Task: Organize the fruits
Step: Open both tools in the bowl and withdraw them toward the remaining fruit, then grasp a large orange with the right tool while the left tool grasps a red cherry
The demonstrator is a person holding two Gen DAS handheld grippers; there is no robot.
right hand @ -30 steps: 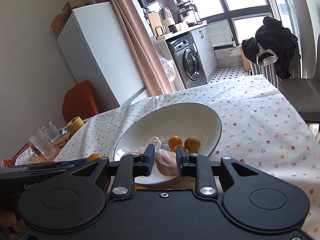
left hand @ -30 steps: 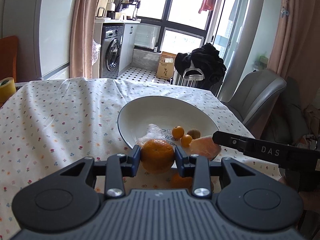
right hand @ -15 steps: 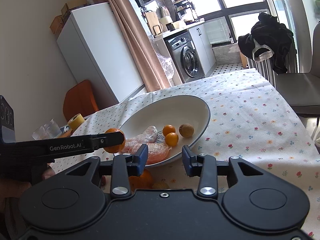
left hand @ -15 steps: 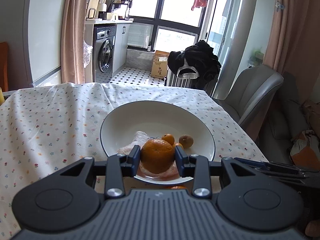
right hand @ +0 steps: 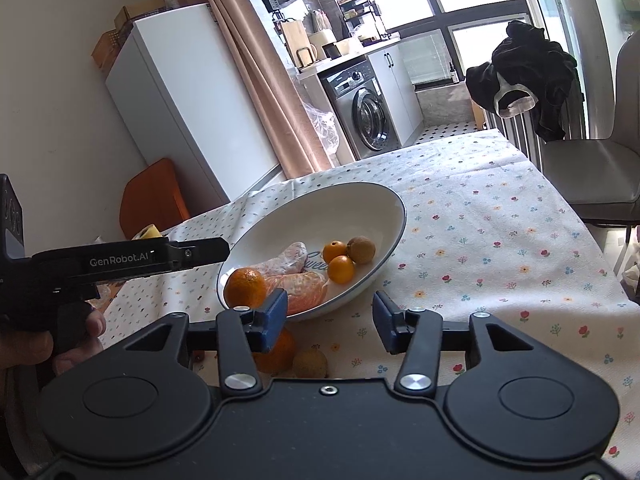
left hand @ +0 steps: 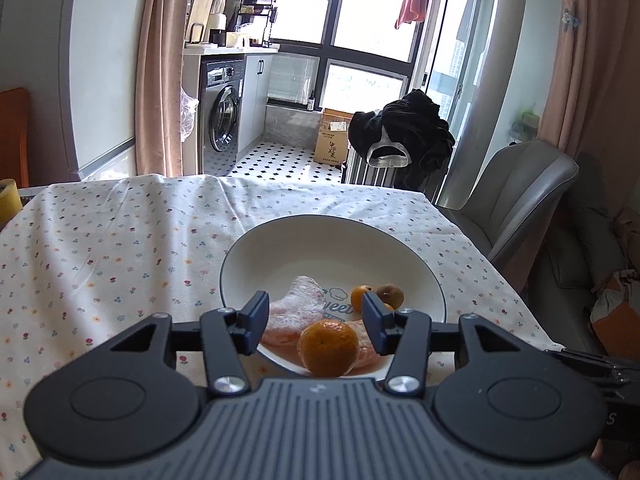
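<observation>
Perched on the near rim of the wide white ceramic bowl (right hand: 394, 216), round orange mandarin (right hand: 245, 287); both fingers released, left gripper (left hand: 314, 322), right gripper (right hand: 330, 316). Likely to roll onto the flowered desk (right hand: 500, 240) if nudged.

Glossy white ceramic bowl (left hand: 424, 276) on matt floral cloth tablecloth (left hand: 120, 256).

A table in a floral cloth (right hand: 480, 240) carries a white bowl (right hand: 384, 200), an orange (right hand: 280, 354) and a kiwi (right hand: 310, 364).
</observation>
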